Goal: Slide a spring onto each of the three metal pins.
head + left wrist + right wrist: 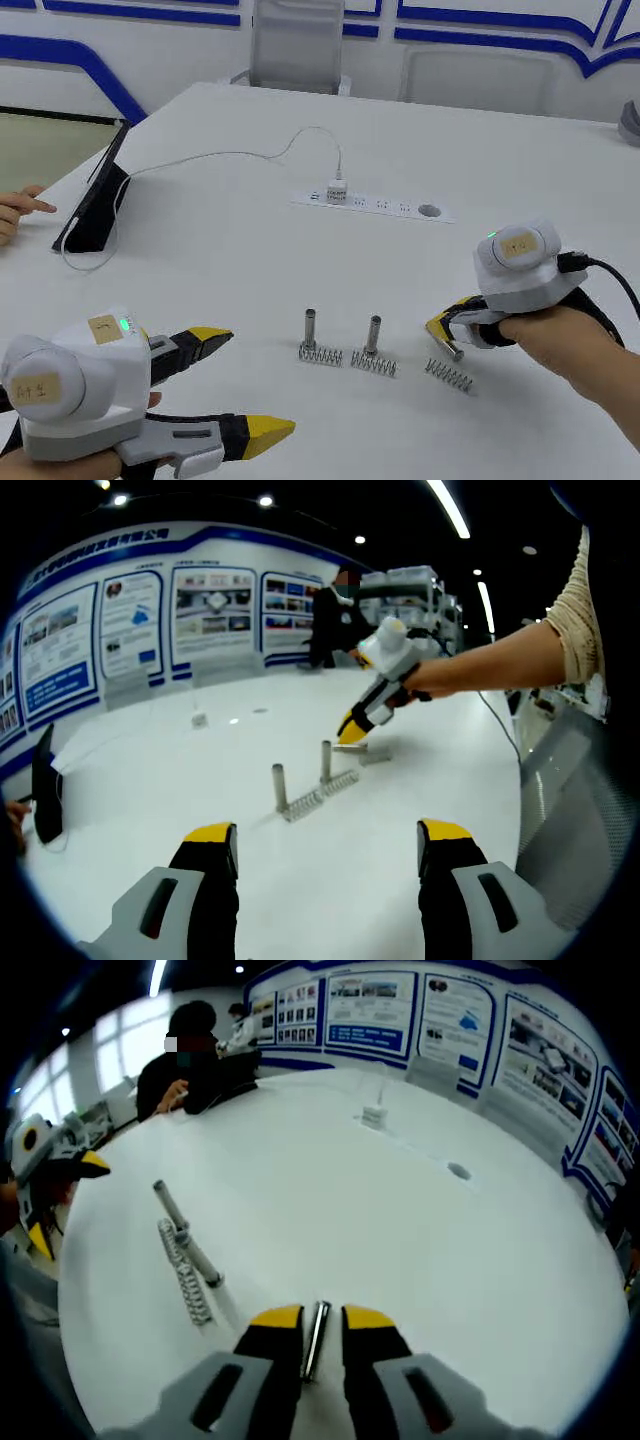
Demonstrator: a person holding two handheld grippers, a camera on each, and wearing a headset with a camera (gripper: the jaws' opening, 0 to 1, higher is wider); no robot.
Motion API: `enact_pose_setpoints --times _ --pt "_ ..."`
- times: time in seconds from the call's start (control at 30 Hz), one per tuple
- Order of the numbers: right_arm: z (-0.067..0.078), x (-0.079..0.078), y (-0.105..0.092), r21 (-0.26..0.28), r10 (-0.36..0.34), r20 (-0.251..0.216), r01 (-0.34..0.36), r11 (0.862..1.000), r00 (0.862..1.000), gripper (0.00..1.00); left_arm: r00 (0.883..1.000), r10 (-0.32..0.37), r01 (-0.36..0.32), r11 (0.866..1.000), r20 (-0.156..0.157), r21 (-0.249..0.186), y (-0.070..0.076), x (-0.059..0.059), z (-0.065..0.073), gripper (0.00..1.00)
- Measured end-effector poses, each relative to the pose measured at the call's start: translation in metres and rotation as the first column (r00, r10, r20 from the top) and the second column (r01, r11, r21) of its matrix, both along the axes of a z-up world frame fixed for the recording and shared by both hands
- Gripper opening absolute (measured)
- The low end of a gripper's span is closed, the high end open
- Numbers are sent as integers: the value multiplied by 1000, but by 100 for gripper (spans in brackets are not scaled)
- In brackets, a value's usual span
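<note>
Jaws of the right gripper [321,1317] narrow, clamped on the held pin [315,1340], a metal rod gripped between the yellow tips; we cannot tell whether its lower end touches the table [220,260]. The left gripper [243,382] stands wide apart, holding nothing, low at our near left. Just beside the right tips lies the third spring [448,375], flat on the table. Mid-table we log two pins upright: left pin [310,326] and right pin [374,333], with the first spring [320,354] and second spring [373,363] lying flat at their feet. Beyond: power strip [385,205], white cable [230,155], dark tablet [95,205].
</note>
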State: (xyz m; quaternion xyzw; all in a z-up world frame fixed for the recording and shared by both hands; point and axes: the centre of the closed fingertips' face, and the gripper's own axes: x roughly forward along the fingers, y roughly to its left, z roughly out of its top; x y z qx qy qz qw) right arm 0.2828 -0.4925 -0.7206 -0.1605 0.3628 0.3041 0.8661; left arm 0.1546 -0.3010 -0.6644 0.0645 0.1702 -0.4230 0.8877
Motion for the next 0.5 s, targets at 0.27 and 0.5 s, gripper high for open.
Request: enact_pose_setpoints --times 0.27,0.5 --pt "-9 5 1 -16 -16 -36 15 1000 999 13 1000 4 -4 1000 -7 6 1 -1 -3 74" --pt "-14 6 1 -21 -32 -64 30 999 997 11 1000 10 -10 1000 -13 4 3 0 -5 74"
